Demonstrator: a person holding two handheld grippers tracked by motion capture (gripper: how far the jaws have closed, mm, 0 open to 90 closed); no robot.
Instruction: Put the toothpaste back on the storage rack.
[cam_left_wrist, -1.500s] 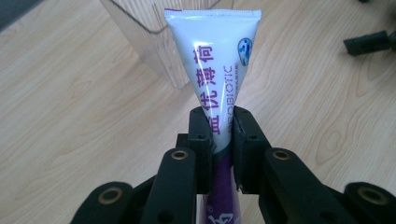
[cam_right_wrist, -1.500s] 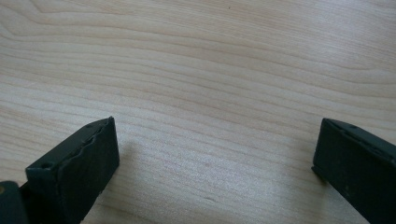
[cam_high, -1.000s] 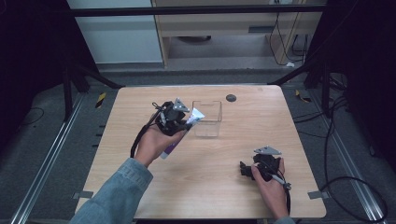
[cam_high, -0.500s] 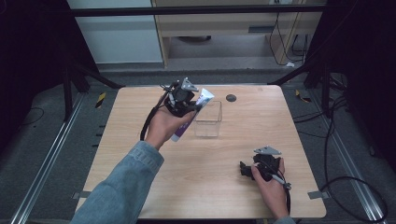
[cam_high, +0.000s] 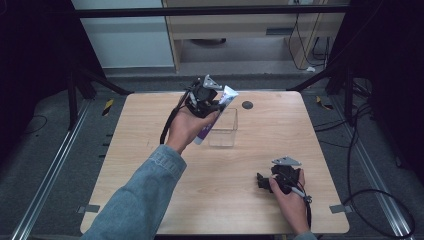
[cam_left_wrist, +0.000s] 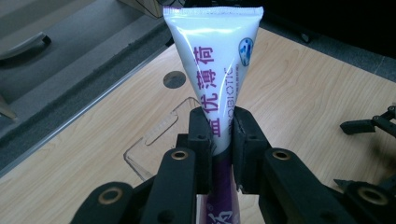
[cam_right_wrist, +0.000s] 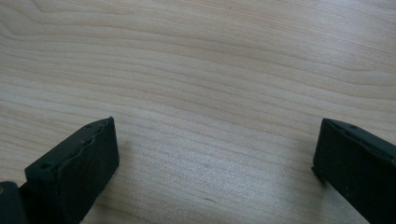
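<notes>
**A:** What have you got in your left gripper (cam_left_wrist: 219, 135)?

**B:** A soft plastic tube (cam_left_wrist: 212, 70), glossy white over most of its length and purple toward the cap end. You've clamped it across its middle: both black pads press flat against its sides. The crimped end is wide and flat, with a finely ribbed seal, and it fans out above the jaws. Purple characters and grey lettering run along the white face, beside a small blue round mark.

**A:** And where does the tube sit against the clear box (cam_high: 223, 127)?

**B:** In the high view you hold the tube (cam_high: 216, 114) in the air over the box's left side, tilted, with the crimped end up toward the far edge and the purple end low by your hand (cam_high: 186, 127). The box itself is thin, clear, square-cornered and open at the top, standing on the pale wood-grain table (cam_high: 150, 125). A small dark round disc (cam_high: 247, 105) lies flat just beyond the box.

**A:** My right gripper (cam_high: 264, 181)?

**B:** Well apart from the box, toward the near right part of the table, resting low. Its jaws stand wide with bare wood between them; the matte black pads (cam_right_wrist: 88, 154) have slightly wavy gripping faces.
</notes>
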